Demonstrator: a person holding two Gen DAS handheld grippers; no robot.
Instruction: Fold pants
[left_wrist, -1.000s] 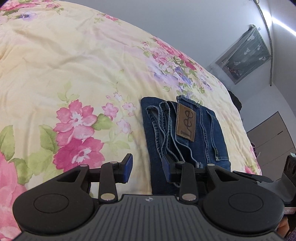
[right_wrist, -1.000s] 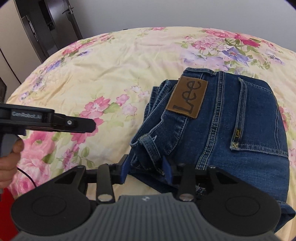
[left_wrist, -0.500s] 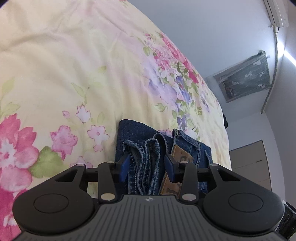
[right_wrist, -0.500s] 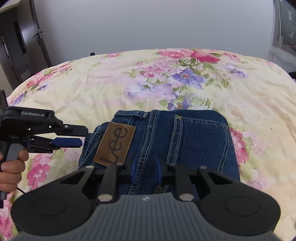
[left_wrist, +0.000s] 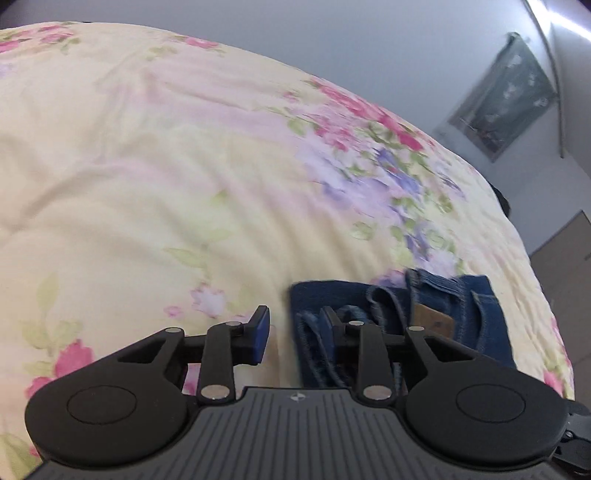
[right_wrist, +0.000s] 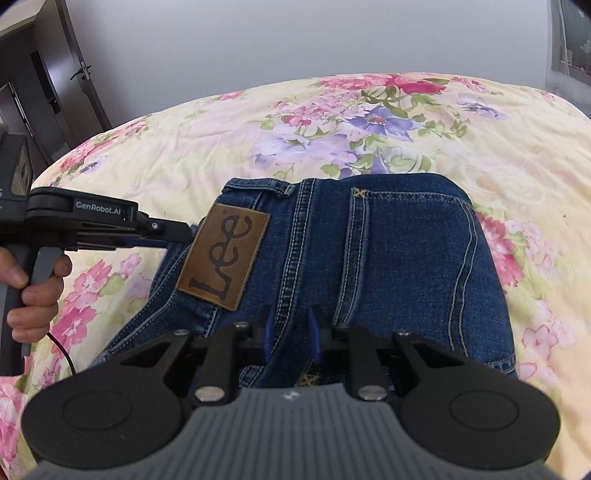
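Here the jeans (right_wrist: 369, 266) lie folded on the floral bedspread (right_wrist: 498, 129), brown Lee patch (right_wrist: 225, 258) facing up. The right gripper (right_wrist: 291, 338) sits over the near edge, its blue pads narrowly apart and pinching a ridge of denim beside the centre seam. The left gripper (left_wrist: 295, 332) is at the jeans' left edge, jaws closing: one pad (left_wrist: 260, 332) rests over bare bedspread, the other is among the stacked folds, so nothing is pinched. A hand (right_wrist: 33, 291) holds its handle.
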